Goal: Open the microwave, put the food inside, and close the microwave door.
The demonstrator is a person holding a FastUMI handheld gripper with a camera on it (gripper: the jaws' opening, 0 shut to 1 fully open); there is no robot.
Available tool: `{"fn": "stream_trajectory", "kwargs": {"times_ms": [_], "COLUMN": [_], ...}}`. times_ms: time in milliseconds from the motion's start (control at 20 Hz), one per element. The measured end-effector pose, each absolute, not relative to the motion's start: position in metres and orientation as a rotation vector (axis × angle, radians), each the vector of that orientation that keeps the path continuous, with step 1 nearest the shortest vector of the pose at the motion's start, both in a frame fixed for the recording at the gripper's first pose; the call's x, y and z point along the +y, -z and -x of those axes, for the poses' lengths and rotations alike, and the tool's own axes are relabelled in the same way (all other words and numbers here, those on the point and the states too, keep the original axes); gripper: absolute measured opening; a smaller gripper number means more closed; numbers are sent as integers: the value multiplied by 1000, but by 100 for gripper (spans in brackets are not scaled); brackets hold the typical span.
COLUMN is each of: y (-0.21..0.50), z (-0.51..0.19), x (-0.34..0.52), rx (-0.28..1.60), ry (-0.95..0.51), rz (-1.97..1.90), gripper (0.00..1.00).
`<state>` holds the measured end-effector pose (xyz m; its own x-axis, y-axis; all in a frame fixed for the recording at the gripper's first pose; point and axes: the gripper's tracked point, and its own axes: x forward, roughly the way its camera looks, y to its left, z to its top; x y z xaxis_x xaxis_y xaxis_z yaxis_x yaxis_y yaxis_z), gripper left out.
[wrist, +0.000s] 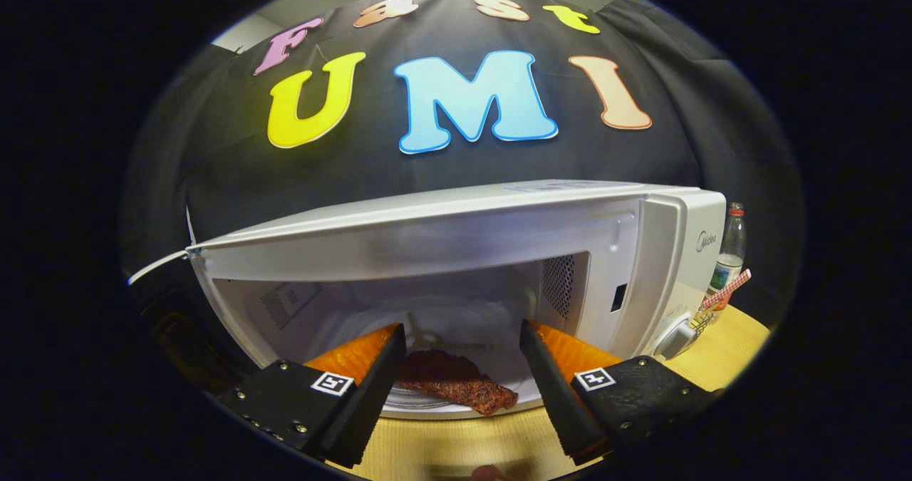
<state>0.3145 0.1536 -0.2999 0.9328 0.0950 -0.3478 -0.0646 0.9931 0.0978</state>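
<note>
The gripper [463,331] has two wedge-shaped fingers [377,388] that taper toward their tips. Each is mounted on a blocky dark carrier studded with small silver screws, and each carrier bears a square black-and-white fiducial marker [333,383].

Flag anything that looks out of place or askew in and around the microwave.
One thing: the piece of food lies at the front of the open microwave, its near end poking out over the sill, so the door might catch it. The gripper stands open, fingers either side of the food, not pressing it. The bottle stands upright.
</note>
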Motion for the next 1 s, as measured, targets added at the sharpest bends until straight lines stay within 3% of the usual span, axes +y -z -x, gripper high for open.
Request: {"fn": "stream_trajectory", "kwargs": {"times_ms": [450,1000], "y": [216,117], "z": [-239,-95], "x": [154,189], "rx": [273,198], "ry": [-160,-326], "rz": [-74,-98], "gripper": [97,97]}}
